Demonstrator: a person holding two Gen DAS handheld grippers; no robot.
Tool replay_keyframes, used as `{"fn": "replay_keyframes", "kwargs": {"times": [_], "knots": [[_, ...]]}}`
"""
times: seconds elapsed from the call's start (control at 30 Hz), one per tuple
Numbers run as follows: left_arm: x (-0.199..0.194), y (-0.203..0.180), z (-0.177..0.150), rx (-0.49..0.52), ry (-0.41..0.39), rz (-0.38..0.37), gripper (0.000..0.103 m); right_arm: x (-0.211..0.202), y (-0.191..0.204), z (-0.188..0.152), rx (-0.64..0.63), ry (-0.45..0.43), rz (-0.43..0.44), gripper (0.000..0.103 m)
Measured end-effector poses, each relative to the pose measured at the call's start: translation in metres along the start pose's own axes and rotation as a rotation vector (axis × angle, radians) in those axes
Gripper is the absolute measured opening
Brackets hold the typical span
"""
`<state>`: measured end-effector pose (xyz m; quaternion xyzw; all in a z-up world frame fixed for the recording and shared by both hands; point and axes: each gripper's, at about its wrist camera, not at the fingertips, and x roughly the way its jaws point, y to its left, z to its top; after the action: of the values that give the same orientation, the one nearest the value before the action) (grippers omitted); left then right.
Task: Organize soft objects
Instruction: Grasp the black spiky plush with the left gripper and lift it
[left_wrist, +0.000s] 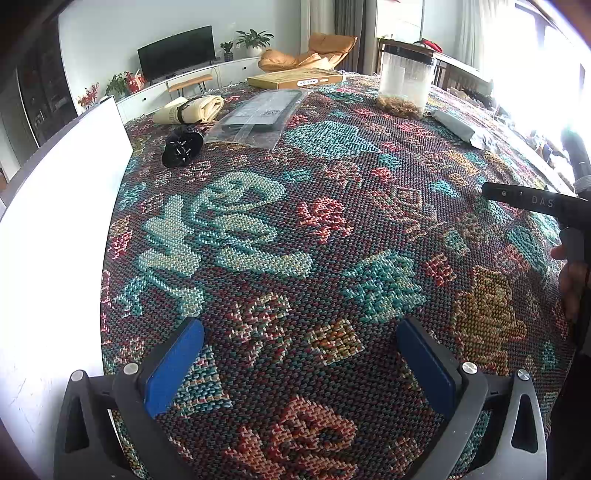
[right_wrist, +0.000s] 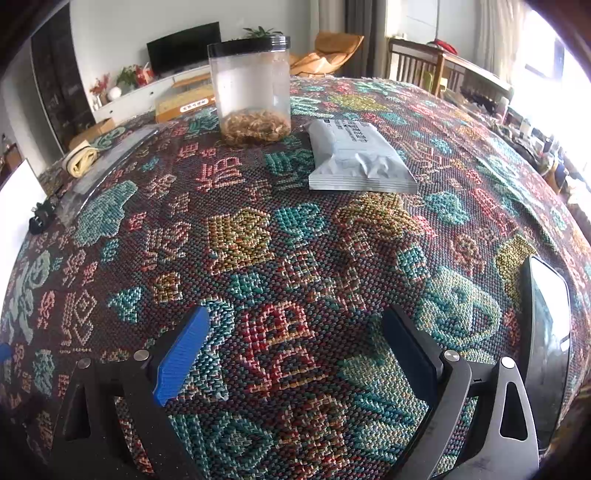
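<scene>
Left gripper (left_wrist: 300, 363), right gripper (right_wrist: 295, 354): black frames, blue ribbed pads (left_wrist: 173, 369), silver screws (left_wrist: 131, 368) at lower frame.

A grey foil pouch (right_wrist: 356, 158) lies flat on the woven cloth (right_wrist: 258, 258), far centre-right, its near end crimped and wrinkled, printed text on top. It sits just right of the clear jar (right_wrist: 251, 88). A cream rolled cloth bundle (left_wrist: 190, 109), seemingly banded in black, lies far left.
</scene>
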<state>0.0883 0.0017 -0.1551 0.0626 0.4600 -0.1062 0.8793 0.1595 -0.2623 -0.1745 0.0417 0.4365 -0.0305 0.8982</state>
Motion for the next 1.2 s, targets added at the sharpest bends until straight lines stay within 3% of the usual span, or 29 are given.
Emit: {"fn": "replay_keyframes", "kwargs": {"times": [0.17, 0.3, 0.37, 0.43, 0.57, 0.7, 0.87, 0.9, 0.97, 1.07, 1.2], "knots": [[0.001, 0.0, 0.001, -0.014, 0.01, -0.005, 0.103, 0.0, -0.001, 0.0, 0.0, 0.0, 0.0, 0.096], [0.007, 0.002, 0.019, -0.104, 0.096, 0.007, 0.103, 0.0, -0.001, 0.001, 0.0, 0.0, 0.0, 0.096], [0.008, 0.01, 0.039, -0.224, 0.125, -0.092, 0.103, 0.0, -0.002, 0.001, 0.001, 0.0, 0.001, 0.096], [0.005, 0.023, 0.066, -0.334, 0.08, -0.193, 0.103, 0.0, 0.0, 0.0, 0.001, -0.001, 0.002, 0.096], [0.015, 0.053, 0.134, -0.386, -0.032, -0.071, 0.103, 0.0, -0.001, 0.0, 0.002, -0.001, 0.002, 0.096], [0.068, 0.105, 0.167, -0.47, 0.032, 0.04, 0.1, 0.0, -0.001, 0.0, 0.002, -0.001, 0.002, 0.096], [0.104, 0.137, 0.172, -0.438, 0.067, 0.126, 0.084, -0.001, 0.002, 0.001, -0.001, 0.001, -0.001, 0.097], [0.108, 0.139, 0.17, -0.429, 0.072, 0.133, 0.063, -0.001, 0.002, 0.001, -0.001, 0.001, -0.001, 0.097], [0.103, 0.142, 0.167, -0.408, 0.027, 0.156, 0.04, 0.0, 0.003, 0.002, -0.001, 0.001, 0.001, 0.097], [0.087, 0.139, 0.161, -0.417, -0.015, 0.14, 0.036, -0.001, 0.003, 0.002, 0.0, 0.001, 0.003, 0.097], [0.045, 0.105, 0.147, -0.387, -0.035, 0.011, 0.036, -0.001, 0.003, 0.001, 0.001, 0.001, 0.003, 0.097]]}}
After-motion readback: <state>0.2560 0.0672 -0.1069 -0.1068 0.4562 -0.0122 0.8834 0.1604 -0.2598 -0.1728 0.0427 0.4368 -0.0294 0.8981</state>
